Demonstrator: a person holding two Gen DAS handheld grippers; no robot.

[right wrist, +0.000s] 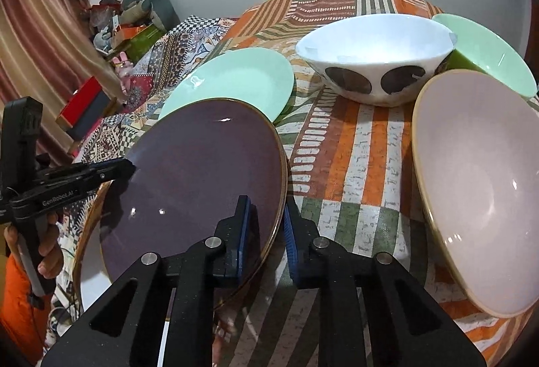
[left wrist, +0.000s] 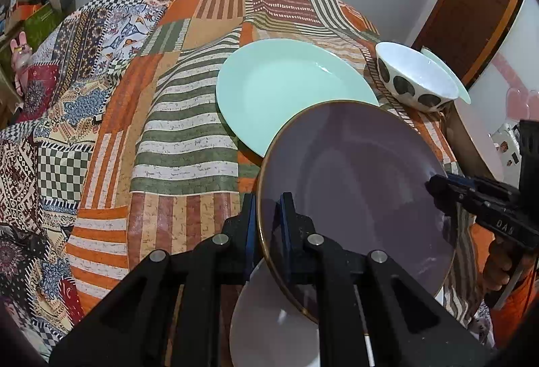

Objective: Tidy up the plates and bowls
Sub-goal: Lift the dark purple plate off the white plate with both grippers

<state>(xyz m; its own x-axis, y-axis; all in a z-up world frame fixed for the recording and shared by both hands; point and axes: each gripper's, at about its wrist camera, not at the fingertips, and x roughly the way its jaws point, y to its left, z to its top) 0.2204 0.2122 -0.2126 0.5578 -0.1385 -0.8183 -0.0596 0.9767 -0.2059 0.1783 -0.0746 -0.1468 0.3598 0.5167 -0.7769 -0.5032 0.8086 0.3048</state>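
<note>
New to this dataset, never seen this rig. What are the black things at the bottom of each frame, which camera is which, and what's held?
There is no robot arm: a person holds a handheld two-finger gripper in each hand, with a fisheye camera on each looking along its fingers.

The left wrist view shows the left gripper clamped on the rim of a purple plate; the right gripper reaches in from the side. The right wrist view shows the same purple plate with the right gripper straddling its rim, and the left gripper at the far edge.

On the patchwork tablecloth lie a mint plate, a spotted white bowl, a green bowl and a pink bowl. A white plate lies under the purple one.
</note>
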